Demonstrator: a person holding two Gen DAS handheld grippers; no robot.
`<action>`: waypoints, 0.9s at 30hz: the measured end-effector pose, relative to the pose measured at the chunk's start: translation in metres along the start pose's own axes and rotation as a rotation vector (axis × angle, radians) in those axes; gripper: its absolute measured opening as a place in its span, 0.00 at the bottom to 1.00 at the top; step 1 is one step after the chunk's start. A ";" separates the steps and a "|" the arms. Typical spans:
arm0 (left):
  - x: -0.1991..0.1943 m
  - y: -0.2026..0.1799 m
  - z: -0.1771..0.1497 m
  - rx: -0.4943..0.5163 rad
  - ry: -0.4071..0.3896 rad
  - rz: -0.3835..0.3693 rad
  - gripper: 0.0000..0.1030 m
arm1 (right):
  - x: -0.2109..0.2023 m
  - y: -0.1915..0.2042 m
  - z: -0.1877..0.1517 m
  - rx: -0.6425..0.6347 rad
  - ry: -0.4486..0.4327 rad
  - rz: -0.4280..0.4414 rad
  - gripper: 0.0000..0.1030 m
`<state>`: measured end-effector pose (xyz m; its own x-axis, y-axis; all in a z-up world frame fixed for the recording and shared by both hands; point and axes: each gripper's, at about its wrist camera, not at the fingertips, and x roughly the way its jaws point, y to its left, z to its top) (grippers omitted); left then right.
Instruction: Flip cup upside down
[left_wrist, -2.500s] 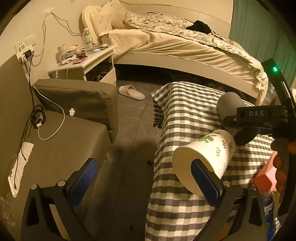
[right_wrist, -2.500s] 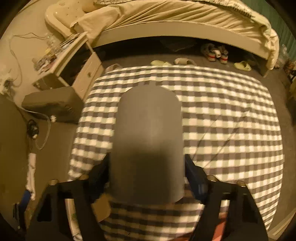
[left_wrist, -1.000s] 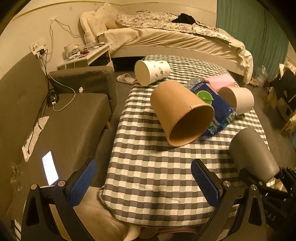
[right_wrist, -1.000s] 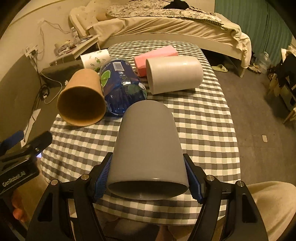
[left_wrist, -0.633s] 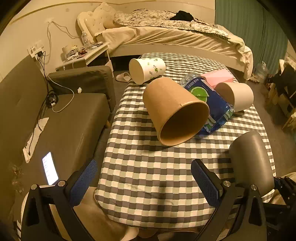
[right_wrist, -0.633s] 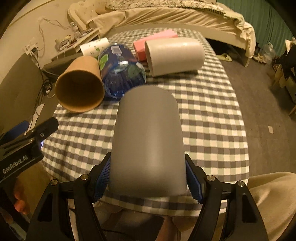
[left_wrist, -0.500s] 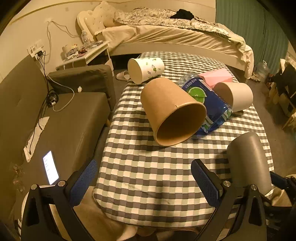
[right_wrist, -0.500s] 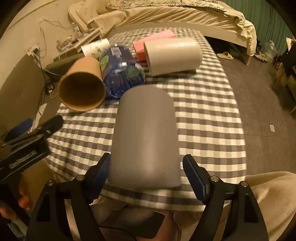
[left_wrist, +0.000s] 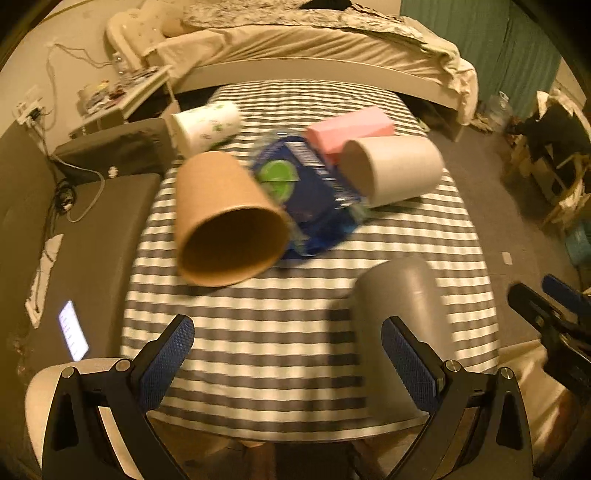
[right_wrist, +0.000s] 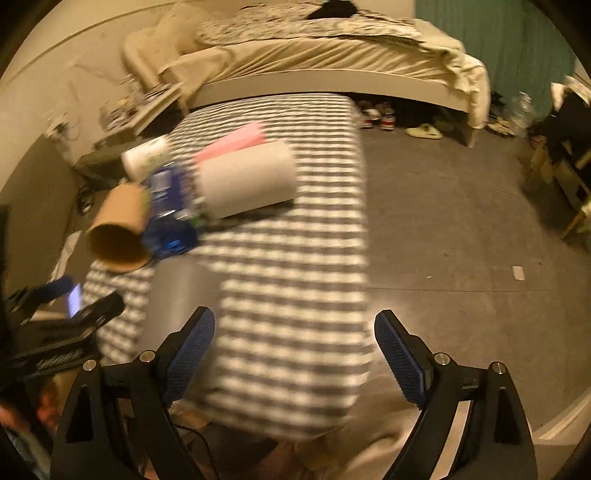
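A grey cup (left_wrist: 400, 306) stands upside down on the checked tablecloth (left_wrist: 295, 332) near the table's front edge; it also shows in the right wrist view (right_wrist: 177, 299). My right gripper (right_wrist: 294, 354) is open and empty, to the right of the grey cup. My left gripper (left_wrist: 288, 354) is open and empty, its right finger in front of the grey cup. The right gripper shows at the right edge of the left wrist view (left_wrist: 546, 306).
A brown cup (left_wrist: 225, 218), a white cup (left_wrist: 391, 170) and a leaf-print cup (left_wrist: 205, 125) lie on their sides. A blue packet (left_wrist: 306, 192) and a pink block (left_wrist: 351, 131) lie between them. A sofa (left_wrist: 85, 229) stands left, a bed (left_wrist: 314, 48) behind.
My right gripper has let go of the grey cup and moved right and back. The cup now stands upside down on the table. The left gripper has shifted a little.
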<state>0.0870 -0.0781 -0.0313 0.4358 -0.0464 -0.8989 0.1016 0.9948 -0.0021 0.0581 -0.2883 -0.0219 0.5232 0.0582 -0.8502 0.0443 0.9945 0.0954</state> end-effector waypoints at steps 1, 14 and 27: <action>0.001 -0.005 0.001 -0.001 0.003 -0.008 1.00 | 0.002 -0.006 0.000 0.011 -0.023 -0.016 0.86; 0.024 -0.062 0.024 0.035 0.085 -0.165 0.99 | 0.010 -0.053 0.000 0.121 -0.099 -0.034 0.86; 0.036 -0.081 0.026 0.064 0.194 -0.335 0.74 | 0.007 -0.069 -0.001 0.191 -0.113 -0.020 0.86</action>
<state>0.1174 -0.1631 -0.0519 0.1920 -0.3437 -0.9192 0.2681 0.9194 -0.2878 0.0578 -0.3564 -0.0350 0.6123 0.0182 -0.7904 0.2098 0.9601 0.1847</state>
